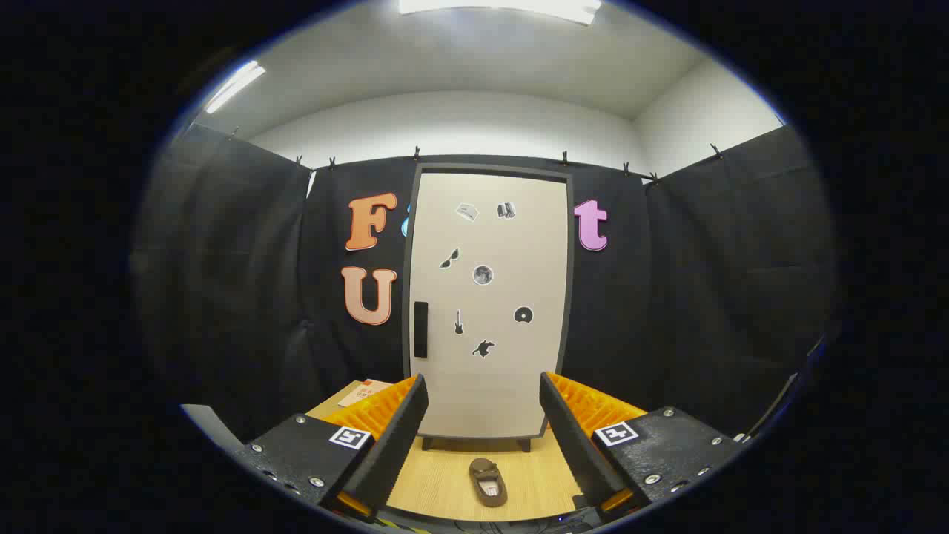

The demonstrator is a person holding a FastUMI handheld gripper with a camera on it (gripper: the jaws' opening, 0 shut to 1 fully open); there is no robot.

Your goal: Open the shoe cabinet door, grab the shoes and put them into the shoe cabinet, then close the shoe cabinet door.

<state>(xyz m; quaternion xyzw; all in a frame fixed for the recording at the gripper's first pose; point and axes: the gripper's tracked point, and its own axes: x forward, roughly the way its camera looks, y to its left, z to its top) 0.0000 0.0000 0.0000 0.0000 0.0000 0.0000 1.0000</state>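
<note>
Here, an inventory of what stands before the claw (483, 415).

Item, the claw: held level, fingers spread wide apart, nothing between them and nothing touched. It points straight at the cabinet from some way back.

Item, the shoe cabinet (489, 304): a tall pale unit in a dark frame, standing on short dark feet against the black cloth wall at the far end of the wooden worktop (445, 478). Its door is shut flush. Several small dark stickers dot the door face.

Item, the handle (420, 330): a dark upright bar set at the door's left edge, about mid-height, well beyond the left finger.

Item, the shoe (488, 481): one brown slipper lying on the worktop, opening upward, between the fingers' line and below them, short of the cabinet's feet. I make out just the one.

Item, some pale paper or card (363, 391) on the worktop to the left, partly behind the left finger.

Step in hand, by my reckoning: the very first, opening the door; nothing yet done. The next move calls for carrying the claw forward and leftward to the handle, closing both fingers on the bar, then swinging the door out, probably hinged on the right, without sweeping the slipper lying in its path.
</note>
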